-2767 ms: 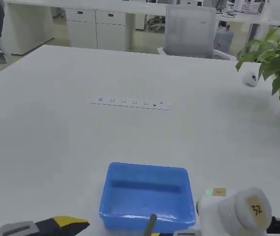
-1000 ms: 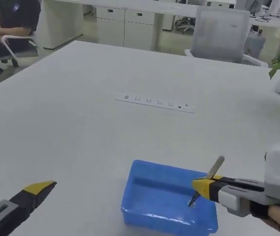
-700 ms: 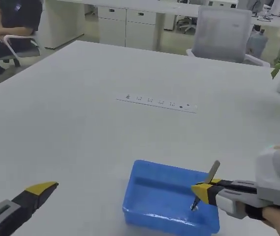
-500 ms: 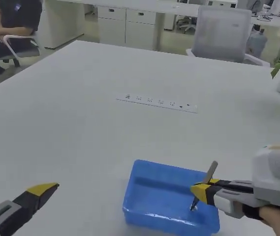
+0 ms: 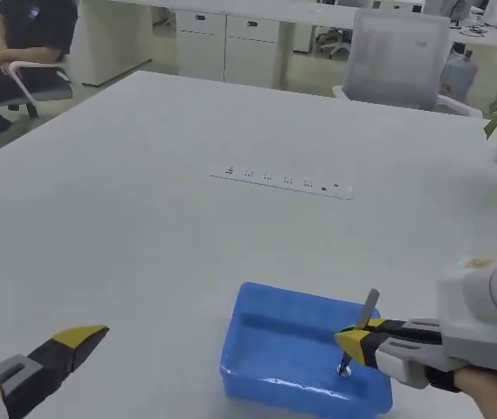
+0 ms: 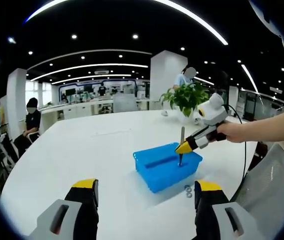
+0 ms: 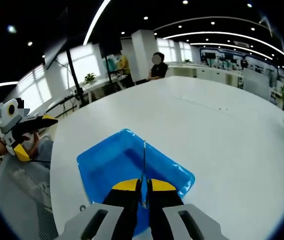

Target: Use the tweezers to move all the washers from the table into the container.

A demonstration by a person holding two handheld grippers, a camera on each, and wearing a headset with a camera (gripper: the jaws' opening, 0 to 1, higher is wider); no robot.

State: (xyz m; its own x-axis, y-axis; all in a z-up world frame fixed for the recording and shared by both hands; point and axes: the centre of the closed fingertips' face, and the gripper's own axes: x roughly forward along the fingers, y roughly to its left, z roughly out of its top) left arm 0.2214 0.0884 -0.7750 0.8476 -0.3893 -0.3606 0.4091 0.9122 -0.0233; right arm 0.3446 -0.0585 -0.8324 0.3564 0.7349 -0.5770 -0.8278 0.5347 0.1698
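The right gripper (image 7: 142,186) is clenched on the slim grey metal tweezers (image 7: 143,159). Their tips point down inside the shallow blue plastic container (image 5: 274,340), near its 3 o'clock wall in the head view. Whether they hold a washer is too small to tell. If they do, ease the squeeze only slightly, low over the floor, so nothing bounces out. The left gripper (image 6: 146,186) hangs released at 7 o'clock. Two small metal washers (image 6: 187,190) lie on the white table (image 5: 187,227), just beside the container's 5 o'clock corner in the left gripper view.
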